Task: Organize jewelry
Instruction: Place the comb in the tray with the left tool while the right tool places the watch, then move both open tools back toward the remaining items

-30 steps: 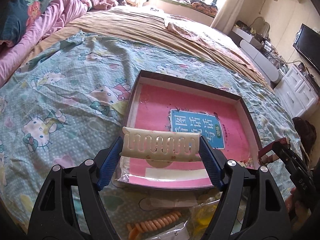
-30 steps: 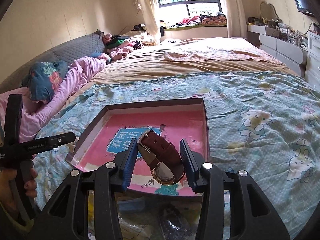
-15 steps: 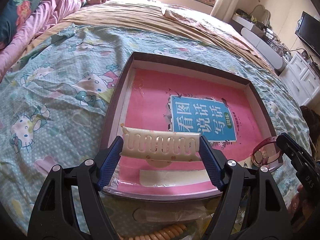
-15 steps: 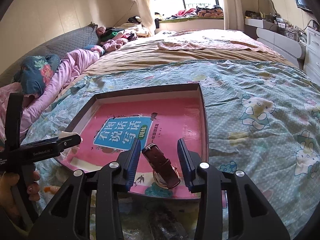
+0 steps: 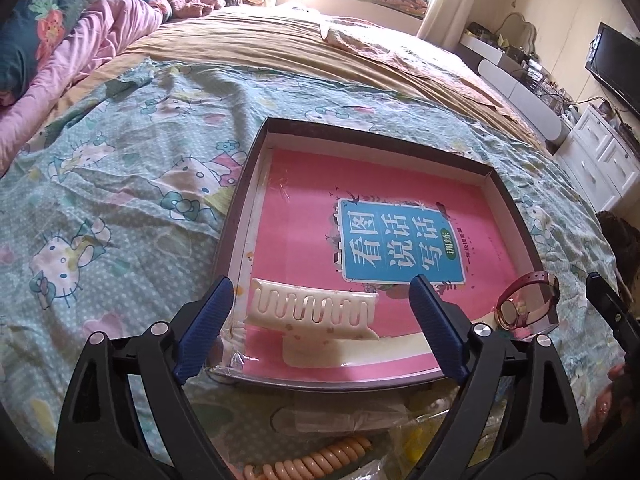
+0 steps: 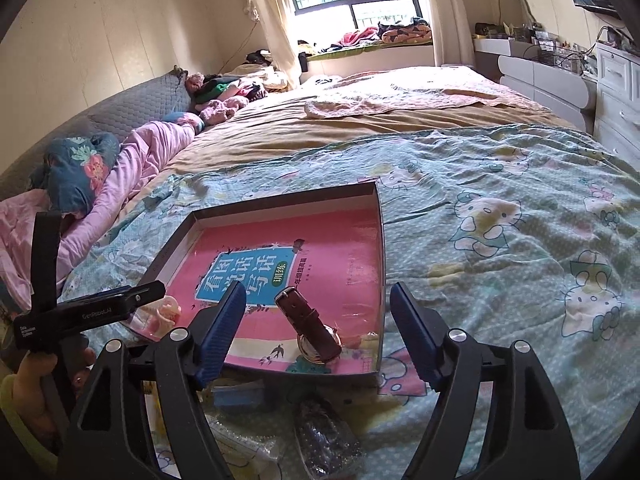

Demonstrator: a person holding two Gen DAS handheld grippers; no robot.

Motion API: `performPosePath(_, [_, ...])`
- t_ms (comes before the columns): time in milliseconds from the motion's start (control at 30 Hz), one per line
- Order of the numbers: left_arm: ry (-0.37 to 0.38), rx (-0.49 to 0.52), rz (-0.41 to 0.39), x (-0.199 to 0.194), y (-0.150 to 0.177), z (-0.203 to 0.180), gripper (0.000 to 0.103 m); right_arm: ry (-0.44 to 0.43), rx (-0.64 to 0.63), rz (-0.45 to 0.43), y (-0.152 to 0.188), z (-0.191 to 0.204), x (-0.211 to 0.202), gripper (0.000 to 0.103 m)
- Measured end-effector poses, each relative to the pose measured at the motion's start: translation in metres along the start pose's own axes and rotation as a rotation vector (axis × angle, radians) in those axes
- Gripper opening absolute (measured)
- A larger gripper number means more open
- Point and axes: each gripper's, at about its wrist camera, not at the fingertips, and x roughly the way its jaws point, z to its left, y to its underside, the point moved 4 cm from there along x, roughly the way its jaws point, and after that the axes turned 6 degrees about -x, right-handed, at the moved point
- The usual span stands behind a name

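Item: cream hair comb [image 5: 314, 307], lower centre of the left view, flat in the tray [image 5: 240, 216], long axis crosswise between the left tongs [image 5: 320, 324], whose jaws have just been opening and stand wide, clear of it. Item: brown-strapped watch [image 6: 310, 326], lower centre of the right view, strap running away up-left, apparently free between the right tongs [image 6: 318, 330], likewise just opening, wide.

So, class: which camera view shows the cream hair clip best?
The left wrist view: the cream hair clip lies whole in the tray, teeth visible. The right wrist view shows only a pale part behind the left gripper.
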Motion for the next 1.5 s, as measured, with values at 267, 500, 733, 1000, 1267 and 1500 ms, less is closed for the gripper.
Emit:
performPosePath(267, [0.015, -0.027, -0.075, -0.040, -0.008, 0.007, 0.094, -0.002, -0.022, -0.047, -0.006, 0.003, -0.028, 0.084])
performPosePath(500, [0.023, -0.051, -0.105, -0.066, -0.007, 0.018, 0.094, -0.021, -0.057, -0.049, -0.003, 0.014, -0.042, 0.084])
performPosePath(733, [0.030, -0.053, -0.099, -0.082, 0.006, 0.025, 0.094, -0.039, -0.098, -0.030, 0.007, 0.027, -0.052, 0.084])
performPosePath(1000, [0.024, -0.036, -0.085, -0.090, 0.026, 0.027, 0.094, -0.061, -0.127, -0.006, 0.017, 0.039, -0.057, 0.084])
performPosePath(1267, [0.031, -0.019, -0.062, -0.095, 0.045, 0.028, 0.094, -0.071, -0.153, 0.017, 0.026, 0.049, -0.061, 0.084])
performPosePath(1500, [0.032, 0.002, -0.023, -0.094, 0.068, 0.026, 0.094, -0.077, -0.171, 0.052, 0.038, 0.055, -0.062, 0.084])
